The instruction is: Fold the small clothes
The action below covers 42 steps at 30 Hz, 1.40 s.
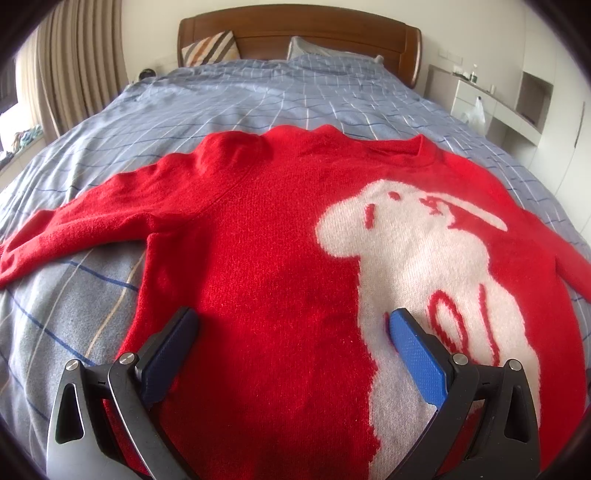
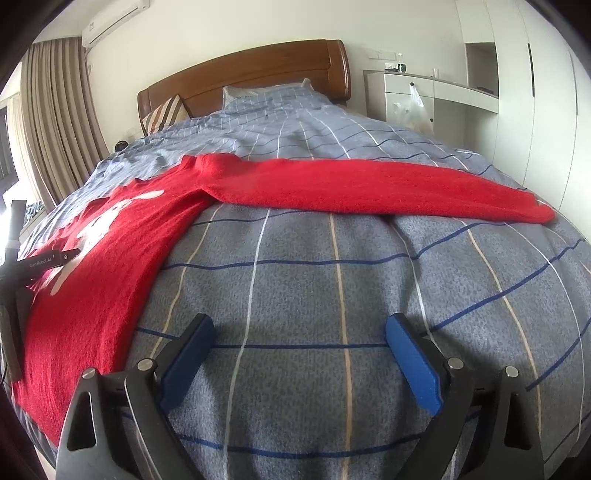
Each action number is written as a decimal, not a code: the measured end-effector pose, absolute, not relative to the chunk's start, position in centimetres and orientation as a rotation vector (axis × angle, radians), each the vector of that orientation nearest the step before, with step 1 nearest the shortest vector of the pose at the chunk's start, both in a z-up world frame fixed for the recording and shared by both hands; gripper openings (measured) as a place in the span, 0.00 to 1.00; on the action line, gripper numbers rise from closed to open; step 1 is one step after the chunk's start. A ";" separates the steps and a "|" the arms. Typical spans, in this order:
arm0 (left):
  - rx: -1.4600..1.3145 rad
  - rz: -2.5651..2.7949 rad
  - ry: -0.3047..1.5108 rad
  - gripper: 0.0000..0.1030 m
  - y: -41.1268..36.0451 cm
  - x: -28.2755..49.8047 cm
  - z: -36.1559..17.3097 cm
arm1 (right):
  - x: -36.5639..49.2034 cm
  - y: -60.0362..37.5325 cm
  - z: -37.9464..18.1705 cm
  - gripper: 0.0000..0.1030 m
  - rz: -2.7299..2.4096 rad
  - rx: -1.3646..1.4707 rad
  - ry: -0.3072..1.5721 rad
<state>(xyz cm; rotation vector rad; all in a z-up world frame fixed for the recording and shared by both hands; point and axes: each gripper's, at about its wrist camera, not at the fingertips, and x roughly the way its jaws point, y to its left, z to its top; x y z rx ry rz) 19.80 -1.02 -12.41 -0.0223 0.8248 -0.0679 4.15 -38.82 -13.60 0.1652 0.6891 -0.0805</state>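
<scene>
A small red sweater (image 1: 266, 236) with a white rabbit motif (image 1: 417, 254) lies flat, front up, on the bed, both sleeves spread out. My left gripper (image 1: 291, 325) is open and empty, hovering over the sweater's lower body near the hem. In the right wrist view the sweater (image 2: 122, 240) lies at left, its right sleeve (image 2: 369, 188) stretched out across the bed. My right gripper (image 2: 299, 328) is open and empty, over bare bedcover to the right of the sweater's body and below the sleeve. The left gripper's body (image 2: 44, 260) shows at the left edge.
The bed has a blue-grey checked cover (image 2: 332, 280), a wooden headboard (image 1: 295, 33), a striped cushion (image 1: 210, 48) and a pillow (image 1: 325, 50). Curtains (image 1: 74, 66) hang at left. White cabinets (image 2: 443, 96) with a plastic bag stand at right.
</scene>
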 end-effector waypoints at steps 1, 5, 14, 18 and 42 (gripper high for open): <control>-0.022 -0.068 0.825 1.00 -1.0 19.8 -12.4 | 4.2 -38.8 -13.6 0.91 -0.082 0.164 0.689; -0.022 -0.068 0.825 1.00 -1.0 19.8 -12.4 | 4.3 -38.8 -13.7 0.94 -0.076 0.158 0.689; -0.022 -0.068 0.825 1.00 -1.0 19.8 -12.4 | 4.5 -38.6 -13.7 0.96 -0.075 0.154 0.691; -0.022 -0.068 0.825 1.00 -1.0 19.8 -12.4 | 4.5 -38.6 -13.7 0.96 -0.075 0.155 0.690; -0.022 -0.068 0.825 1.00 -1.0 19.8 -12.5 | 4.6 -38.3 -13.8 0.97 -0.078 0.145 0.683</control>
